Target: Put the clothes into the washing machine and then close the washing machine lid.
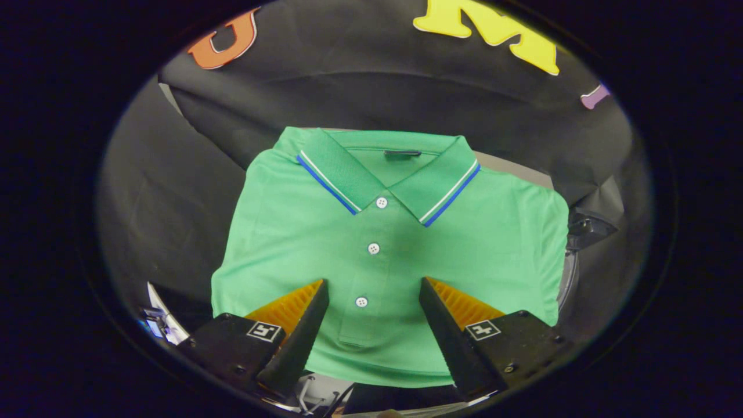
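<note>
A folded green polo shirt (395, 232) lies flat just below and ahead of me, collar away from me. Its collar has blue and white stripes, and three white buttons run down the placket. My gripper (374, 284) hovers over the shirt's lower half with its fingers spread wide. The placket and lowest button show between the fingertips (316, 290). Nothing is held. The shirt covers the surface it rests on.
A grey surface (511, 168) peeks out behind the shirt's right shoulder. A dark rounded object with a curved rim (572, 267) sits beside the shirt's right edge. Black cloth hangs all around and behind. Small cluttered items (159, 319) lie near the left finger's base.
</note>
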The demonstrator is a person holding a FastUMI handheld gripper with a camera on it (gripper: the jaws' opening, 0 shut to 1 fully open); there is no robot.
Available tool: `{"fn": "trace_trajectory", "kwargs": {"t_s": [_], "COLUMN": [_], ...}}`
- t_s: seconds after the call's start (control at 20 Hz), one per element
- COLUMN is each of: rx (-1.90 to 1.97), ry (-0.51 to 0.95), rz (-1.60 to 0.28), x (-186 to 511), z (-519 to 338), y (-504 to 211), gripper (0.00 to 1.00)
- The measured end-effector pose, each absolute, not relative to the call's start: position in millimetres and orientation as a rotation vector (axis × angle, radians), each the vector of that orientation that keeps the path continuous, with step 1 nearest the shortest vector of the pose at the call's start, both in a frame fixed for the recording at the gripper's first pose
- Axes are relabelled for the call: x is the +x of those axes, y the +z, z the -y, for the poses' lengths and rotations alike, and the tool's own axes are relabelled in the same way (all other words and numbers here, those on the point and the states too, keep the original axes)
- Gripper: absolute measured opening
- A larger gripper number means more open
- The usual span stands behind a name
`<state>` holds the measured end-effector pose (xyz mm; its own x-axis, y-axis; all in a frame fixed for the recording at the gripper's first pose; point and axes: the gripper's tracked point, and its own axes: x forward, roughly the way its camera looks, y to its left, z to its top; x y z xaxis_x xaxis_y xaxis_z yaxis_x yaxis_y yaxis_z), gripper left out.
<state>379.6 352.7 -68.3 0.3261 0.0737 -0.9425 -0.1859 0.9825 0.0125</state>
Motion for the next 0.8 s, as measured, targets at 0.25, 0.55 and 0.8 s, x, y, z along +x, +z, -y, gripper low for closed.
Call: {"fn": "trace_trajectory", "kwargs": {"t_s": [0.25, 0.55, 0.8], "rx": [-0.087, -0.048, -0.027], "ry": [0.117, 0.077, 0.138], "rz": [-1.271, -1.274, -1.242], "x": [381, 385, 386], "z": [-350, -337, -327], "y": [-69, -67, -66], "gripper": [0.95, 0.58, 0.15]}}
